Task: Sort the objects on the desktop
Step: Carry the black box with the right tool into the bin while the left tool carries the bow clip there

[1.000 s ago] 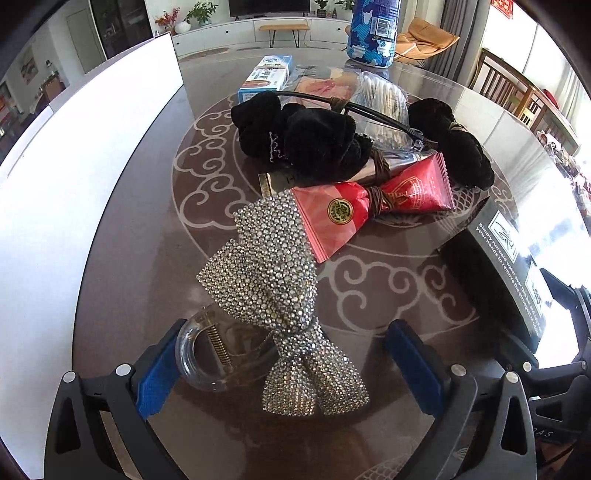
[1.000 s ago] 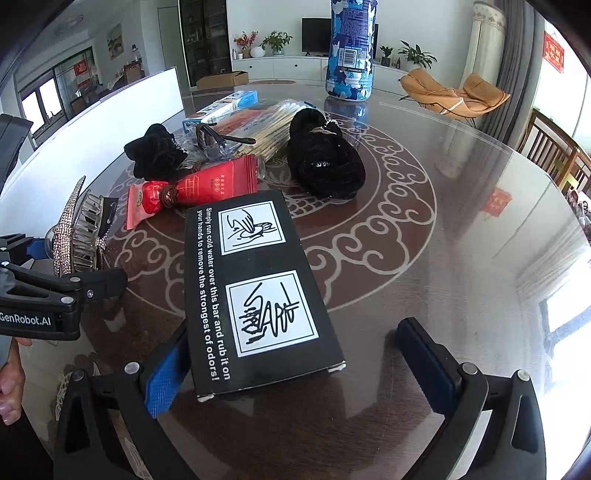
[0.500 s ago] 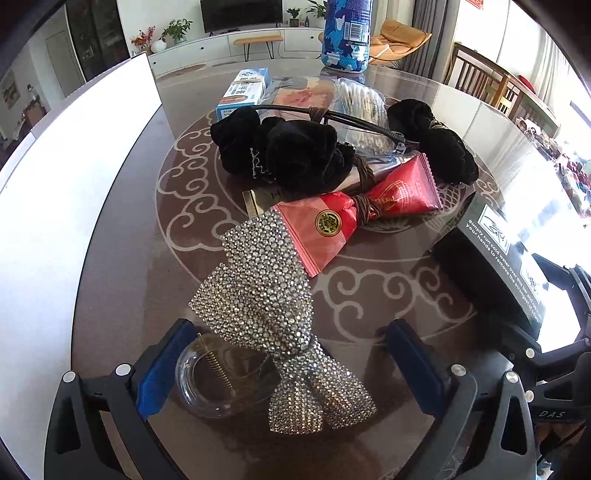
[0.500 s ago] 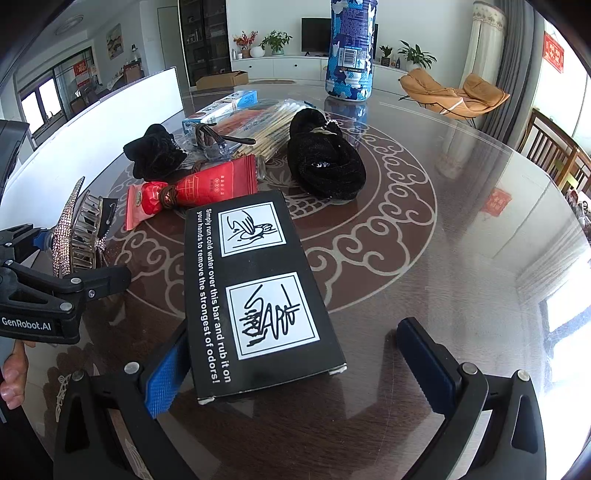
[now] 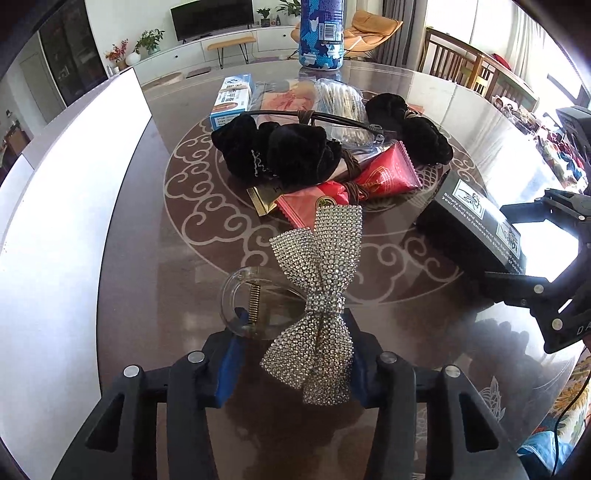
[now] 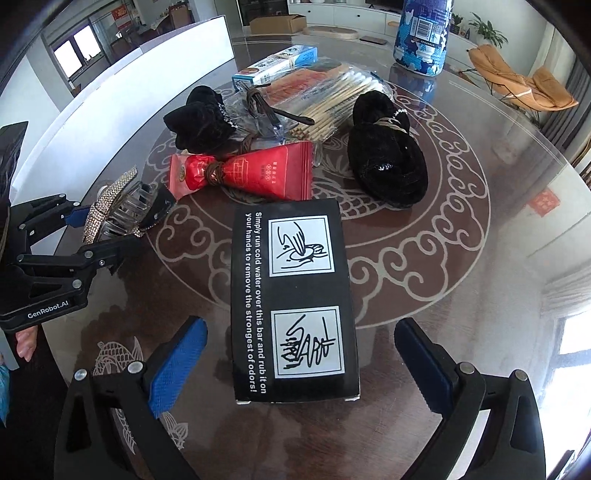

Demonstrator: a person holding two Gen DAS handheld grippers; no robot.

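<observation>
My left gripper (image 5: 293, 332) is shut on a rhinestone bow hair clip (image 5: 321, 280) with a clear claw, held just above the glass table (image 5: 140, 280). The clip also shows in the right wrist view (image 6: 114, 210), between the left gripper's fingers (image 6: 107, 251). My right gripper (image 6: 299, 350) is open, its blue pads on either side of the near end of a black box with white print (image 6: 295, 295), not touching it. The box also shows in the left wrist view (image 5: 476, 225).
A red snack packet (image 6: 251, 173), two black scrunchies (image 6: 201, 122) (image 6: 388, 162), glasses (image 6: 273, 114), a cotton swab pack (image 6: 332, 96), a blue-white box (image 6: 277, 66) and a tall blue can (image 6: 421, 33) crowd the middle and far side. A white board (image 5: 62, 206) runs along the left edge.
My left gripper has closed on the bow hair clip and lifted it a little. The right gripper has tilted down closer over the black box.
</observation>
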